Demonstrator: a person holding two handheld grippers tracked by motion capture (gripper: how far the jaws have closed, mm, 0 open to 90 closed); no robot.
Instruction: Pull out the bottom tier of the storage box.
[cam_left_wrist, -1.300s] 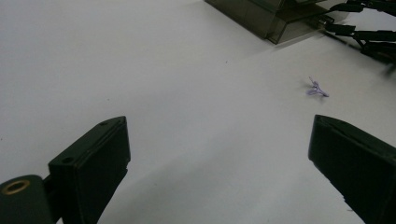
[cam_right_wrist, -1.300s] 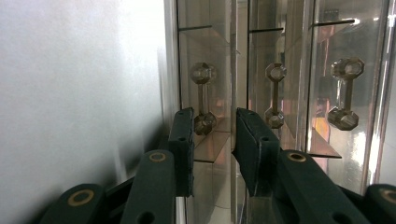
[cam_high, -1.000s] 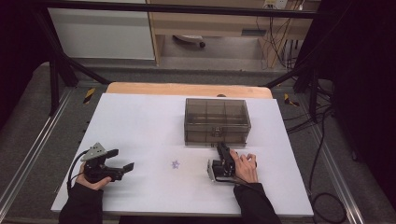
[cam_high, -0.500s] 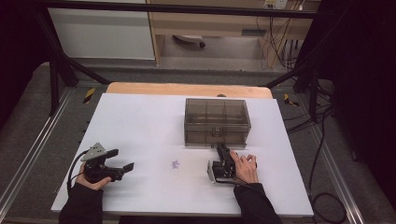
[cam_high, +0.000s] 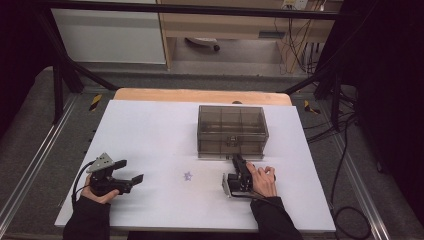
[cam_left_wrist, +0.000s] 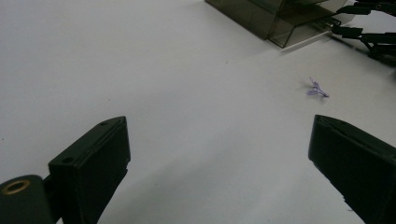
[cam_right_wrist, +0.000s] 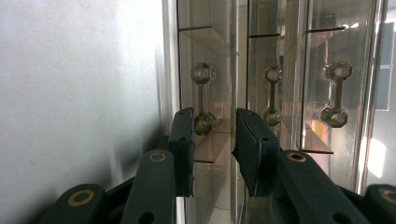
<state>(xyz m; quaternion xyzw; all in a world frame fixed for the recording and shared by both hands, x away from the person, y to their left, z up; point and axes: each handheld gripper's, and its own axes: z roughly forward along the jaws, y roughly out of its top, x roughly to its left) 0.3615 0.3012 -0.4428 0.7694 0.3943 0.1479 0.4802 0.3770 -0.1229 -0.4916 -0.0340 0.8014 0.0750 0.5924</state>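
**Right gripper at the drawer box**

Your right gripper (cam_high: 239, 162) reaches the front of the one clear plastic box (cam_high: 231, 130) at mid-table; its jaws stand narrowly apart around a drawer handle (cam_right_wrist: 203, 99), not yet clamped. Three such handles are in sight. The box looks rigid, light and slippery, so grip the handle's thin bar. Your left gripper (cam_high: 130, 171) rests wide open, well apart, facing one small purple scrap (cam_high: 188, 176).

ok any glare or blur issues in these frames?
Right gripper view: reflections off the clear box multiply its handle, bright patch at right. Left gripper view: near jaws soft, purple scrap fairly sharp. High view: white table evenly lit, surroundings dark.
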